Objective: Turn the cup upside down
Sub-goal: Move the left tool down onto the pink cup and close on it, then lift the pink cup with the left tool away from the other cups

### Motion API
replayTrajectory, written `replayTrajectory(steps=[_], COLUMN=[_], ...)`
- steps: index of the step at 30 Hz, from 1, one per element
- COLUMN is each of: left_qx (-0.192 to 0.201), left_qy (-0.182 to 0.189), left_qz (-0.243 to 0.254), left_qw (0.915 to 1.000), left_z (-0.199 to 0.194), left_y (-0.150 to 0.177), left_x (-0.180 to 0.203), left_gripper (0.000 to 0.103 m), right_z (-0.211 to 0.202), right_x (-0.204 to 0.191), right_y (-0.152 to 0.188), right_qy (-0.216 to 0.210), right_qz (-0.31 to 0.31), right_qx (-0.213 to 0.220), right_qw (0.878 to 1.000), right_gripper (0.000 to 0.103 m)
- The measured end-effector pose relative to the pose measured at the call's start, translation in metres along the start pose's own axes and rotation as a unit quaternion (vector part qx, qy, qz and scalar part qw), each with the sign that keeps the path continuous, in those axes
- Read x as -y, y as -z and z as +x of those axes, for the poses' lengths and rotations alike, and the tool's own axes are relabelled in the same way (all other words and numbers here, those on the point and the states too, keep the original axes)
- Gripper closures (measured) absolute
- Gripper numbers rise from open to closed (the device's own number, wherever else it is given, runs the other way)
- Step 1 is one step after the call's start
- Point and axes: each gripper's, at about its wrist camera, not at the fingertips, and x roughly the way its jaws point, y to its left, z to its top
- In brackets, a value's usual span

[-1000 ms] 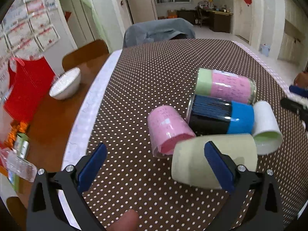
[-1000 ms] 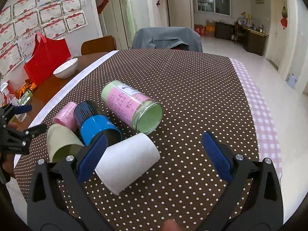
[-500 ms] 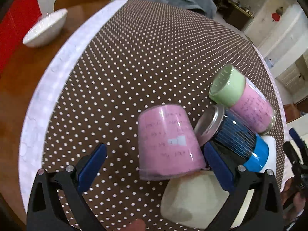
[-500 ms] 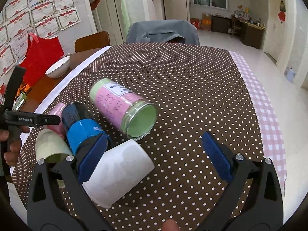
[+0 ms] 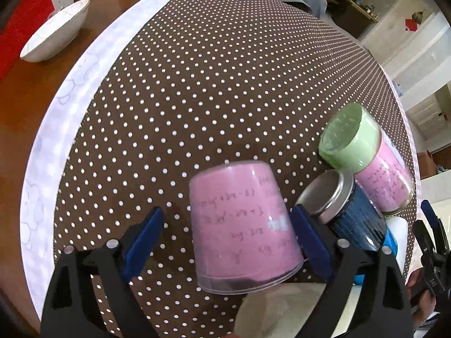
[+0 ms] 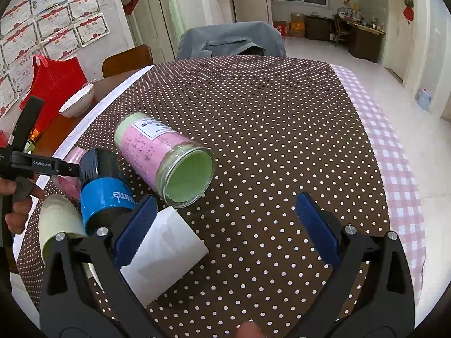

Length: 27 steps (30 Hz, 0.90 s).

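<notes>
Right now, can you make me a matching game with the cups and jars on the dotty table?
Things:
1. pink cup
2. tall glass jar
3. white cup
4. white bowl

Clues:
A. on bare wood, off the cloth
B. lying down, green inside
C. between the left gripper's fingers
D. beside the right gripper's left finger

Pairs: 1-C, 2-B, 3-D, 4-A

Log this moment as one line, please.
left claw: open, straddling pink cup, no grip | right claw: open, idle | pink cup: rim down
</notes>
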Motion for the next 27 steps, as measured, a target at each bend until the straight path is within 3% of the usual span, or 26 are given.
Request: replayTrajectory(steps=[8, 12, 17, 27], left_qx=[-0.025, -0.022, 0.009, 0.096], left_qy=[0.008, 0.013, 0.006, 0.010], left_qz=[-0.009, -0.003, -0.005, 0.012], left_qw=[0.9996, 0.9997, 0.9999, 0.9952], left_z=[0.013, 0.010, 0.002, -0.034], left_y=[-0.019, -0.029, -0.040, -0.017], left_x=[-0.001, -0.021, -0.035, -0.032], left_gripper=[0.015, 0.032, 0.039, 0.040], right_z=[0.001, 0.001, -0.001, -0.025], right_x=[0.001, 0.002, 0.005, 0.000], right_y=[0.000, 0.001, 0.002, 0.007], right_qy=[-0.002, -0.004, -0.005, -0.010], right_qz=[0.002, 0.005, 0.011, 0.004], right_qx=[-0.002, -0.001, 0.001, 0.027], right_qw=[1.000, 1.000, 1.000, 1.000], right_gripper=[0.006, 0.006, 0.006, 0.006])
